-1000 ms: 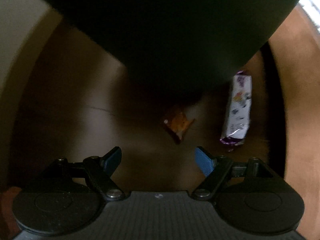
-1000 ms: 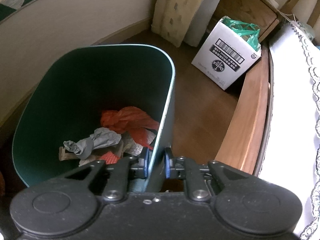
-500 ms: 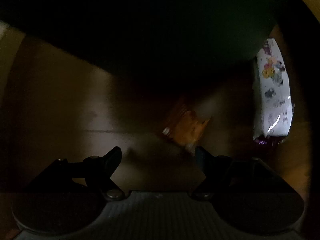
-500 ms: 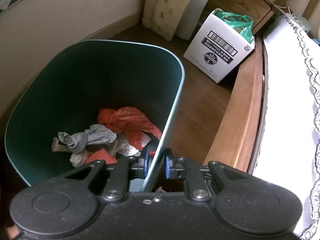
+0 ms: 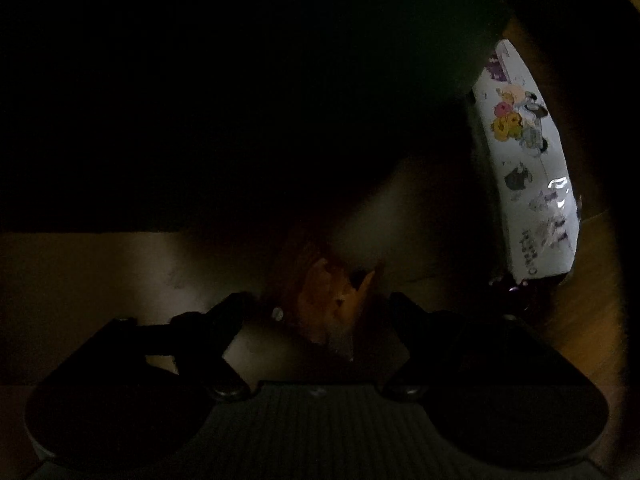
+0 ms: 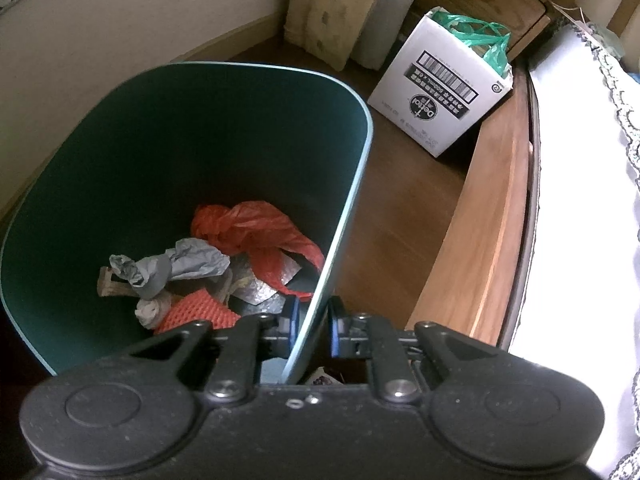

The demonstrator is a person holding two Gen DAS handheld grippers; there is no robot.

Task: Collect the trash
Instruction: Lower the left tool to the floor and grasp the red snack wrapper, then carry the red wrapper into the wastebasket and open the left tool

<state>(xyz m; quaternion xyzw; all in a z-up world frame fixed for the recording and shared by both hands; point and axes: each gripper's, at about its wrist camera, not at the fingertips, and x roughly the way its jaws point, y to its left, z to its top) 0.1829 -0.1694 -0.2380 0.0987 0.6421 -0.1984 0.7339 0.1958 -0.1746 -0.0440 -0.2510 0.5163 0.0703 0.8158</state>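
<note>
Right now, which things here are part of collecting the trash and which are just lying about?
Job:
- orange scrap
- white wrapper
- green bin
- left gripper, closing around scrap
- right gripper, clamping bin rim

Lying about:
- cardboard box
- wooden bed frame

- The white cardboard box [image 6: 442, 92], which stands on the floor beyond the green bin [image 6: 120, 184], bears a round black logo that reads "Dettol", printed upside down as seen from the right wrist.
- Above that logo on the same box face runs a barcode with small print beside it; the print is too small to read.
- The white wrapper [image 5: 528, 168] in the left wrist view carries cartoon figures and dark lettering, too blurred to read.
</note>
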